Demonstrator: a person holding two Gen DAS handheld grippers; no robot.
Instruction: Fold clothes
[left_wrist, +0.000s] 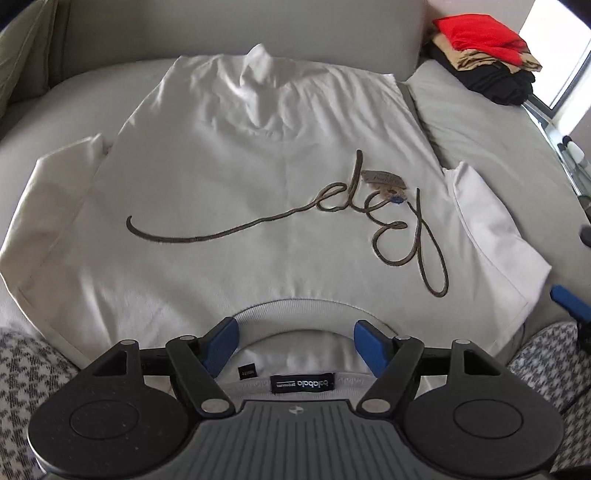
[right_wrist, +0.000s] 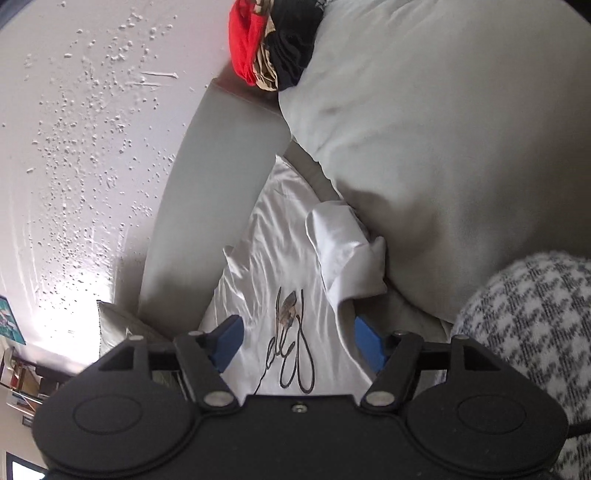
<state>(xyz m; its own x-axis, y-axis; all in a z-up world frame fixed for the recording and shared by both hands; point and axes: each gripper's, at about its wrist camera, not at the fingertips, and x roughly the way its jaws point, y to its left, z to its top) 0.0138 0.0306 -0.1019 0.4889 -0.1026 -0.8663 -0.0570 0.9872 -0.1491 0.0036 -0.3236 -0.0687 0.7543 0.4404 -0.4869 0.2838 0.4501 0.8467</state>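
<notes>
With both the left claw (left_wrist: 294, 341) and right claw (right_wrist: 298, 341) wide and empty, we risk bunching the white shirt (left_wrist: 236, 177) by grabbing its collar (left_wrist: 295, 314) unevenly at lower centre.

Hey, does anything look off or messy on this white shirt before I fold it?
Yes. The white shirt lies face up, but a bunched ridge stands up at its far hem, and a brown hang tag rests on the script lettering.
</notes>
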